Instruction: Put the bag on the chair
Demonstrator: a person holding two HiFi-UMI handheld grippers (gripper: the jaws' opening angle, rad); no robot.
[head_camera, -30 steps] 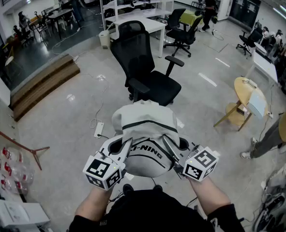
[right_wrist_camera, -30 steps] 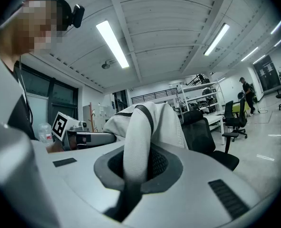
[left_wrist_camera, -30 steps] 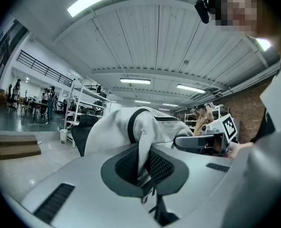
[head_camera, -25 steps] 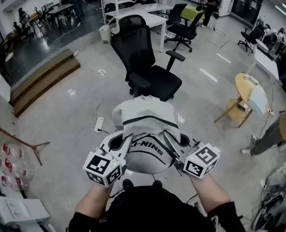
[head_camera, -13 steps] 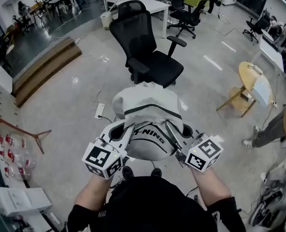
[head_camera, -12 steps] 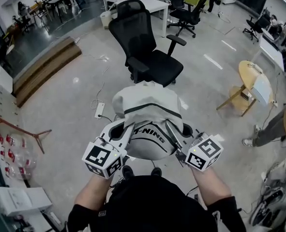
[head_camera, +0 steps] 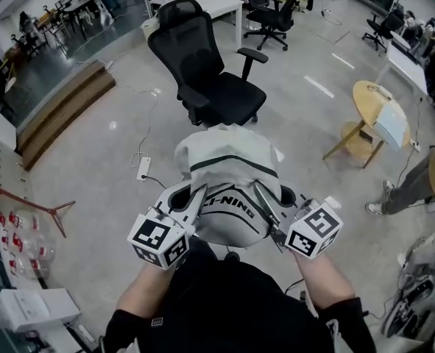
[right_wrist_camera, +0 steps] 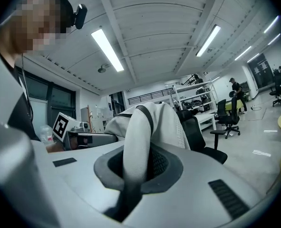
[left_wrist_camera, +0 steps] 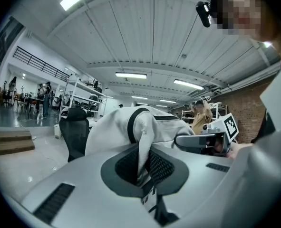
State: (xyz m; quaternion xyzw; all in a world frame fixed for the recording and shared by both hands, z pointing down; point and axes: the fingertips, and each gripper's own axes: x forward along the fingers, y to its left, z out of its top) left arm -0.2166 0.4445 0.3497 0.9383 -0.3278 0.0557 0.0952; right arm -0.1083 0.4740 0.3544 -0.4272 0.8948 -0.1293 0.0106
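Against the earlier frames, the black office chair (head_camera: 216, 87) has shifted left in the upper part of the frame; the grey bag (head_camera: 228, 175) remains at centre, held just below the chair. The left gripper (head_camera: 191, 197) and right gripper (head_camera: 265, 197) are each closed tight on a bag strap. A power strip (head_camera: 141, 168) lies on the floor left of the bag; a round wooden table (head_camera: 379, 109) stands at right.

A white fabric sports bag (head_camera: 228, 186) hangs just before the person, clamped on either side by the left gripper (head_camera: 193, 201) and the right gripper (head_camera: 265, 201). Beyond it, on the floor, stands a black mesh office chair (head_camera: 210, 87) — low wooden steps (head_camera: 59, 116) well to its left, a round wooden table (head_camera: 379, 112) well to its right.
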